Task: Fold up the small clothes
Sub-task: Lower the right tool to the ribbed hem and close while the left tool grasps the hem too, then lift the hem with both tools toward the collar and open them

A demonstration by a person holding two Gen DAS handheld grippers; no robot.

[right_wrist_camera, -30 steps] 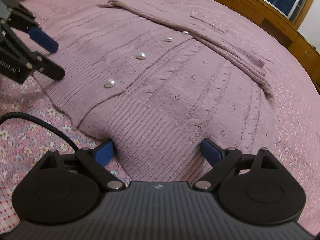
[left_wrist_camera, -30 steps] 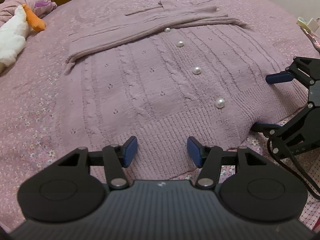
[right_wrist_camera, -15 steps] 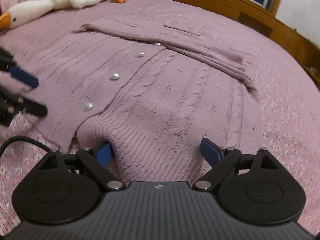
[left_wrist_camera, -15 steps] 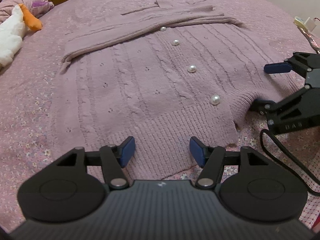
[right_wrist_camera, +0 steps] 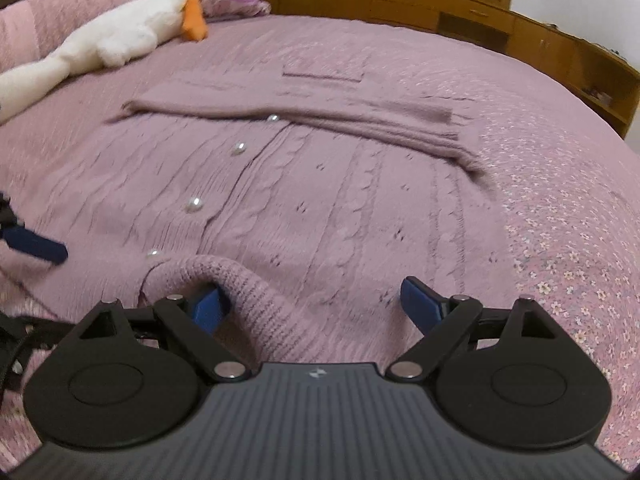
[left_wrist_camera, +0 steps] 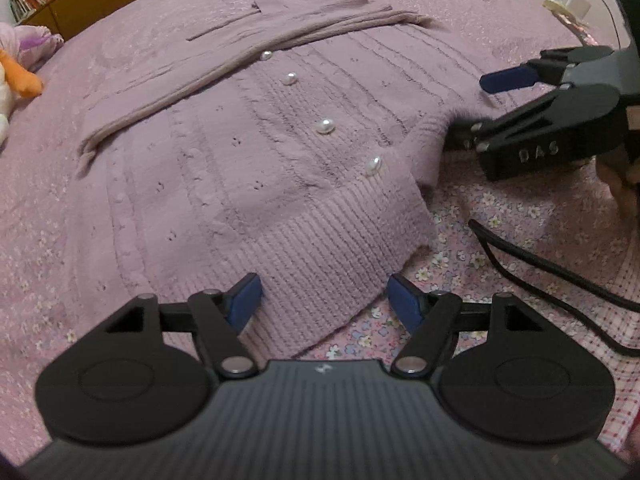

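A mauve cable-knit cardigan (left_wrist_camera: 224, 168) with pearl buttons (left_wrist_camera: 325, 125) lies flat on the bed, its sleeves folded across the top. My left gripper (left_wrist_camera: 324, 304) is open over the ribbed hem (left_wrist_camera: 332, 248), one finger on each side of the hem's corner. My right gripper (right_wrist_camera: 316, 308) is open at the hem's other corner; its left finger (right_wrist_camera: 208, 308) sits under the lifted, curled hem edge (right_wrist_camera: 240, 280). The right gripper also shows in the left wrist view (left_wrist_camera: 480, 112), with cloth bunched against its lower finger.
The bed has a pink floral cover (left_wrist_camera: 500, 232). A white plush goose (right_wrist_camera: 100, 44) with an orange beak lies by the pillows. A black cable (left_wrist_camera: 540, 264) trails on the bed. Wooden cabinets (right_wrist_camera: 460, 12) stand beyond the bed.
My right gripper has pushed forward under the hem's corner, lifting and curling it toward the buttons. My left gripper has shifted slightly; both stay open.
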